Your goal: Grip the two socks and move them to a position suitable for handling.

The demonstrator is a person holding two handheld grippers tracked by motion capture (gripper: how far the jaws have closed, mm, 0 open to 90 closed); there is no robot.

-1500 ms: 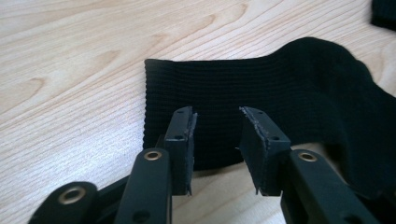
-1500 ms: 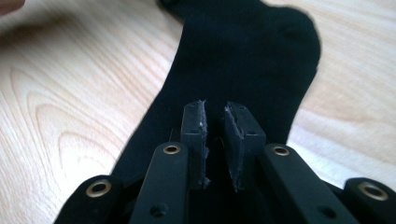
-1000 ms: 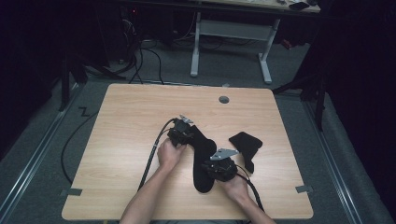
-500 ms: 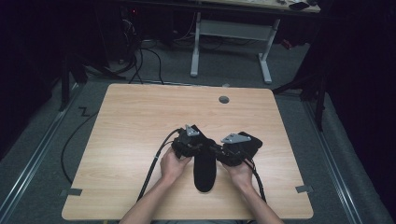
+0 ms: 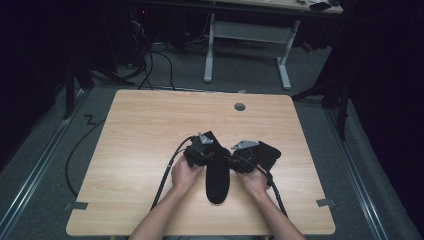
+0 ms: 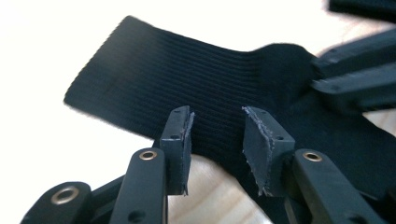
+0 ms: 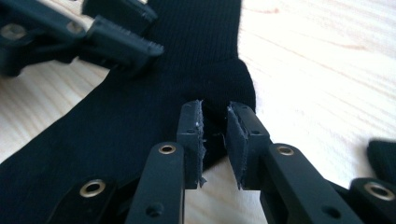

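Two grippers on one ribbed black sock [image 5: 218, 175], lying flat mid-table [image 5: 150, 130] | left gripper [image 6: 215, 135]: jaws just narrowed, apart over ribbed knit, gripping nothing | right gripper [image 7: 215, 135]: narrow gap, pads pinching sock's rounded heel | second dark sock [image 5: 269, 152] beside.

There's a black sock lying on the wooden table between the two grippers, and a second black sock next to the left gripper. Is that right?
Not quite. The black sock does lie on the wooden table between the two grippers, but the second black sock is next to the right gripper, not the left gripper. The high view shows it.
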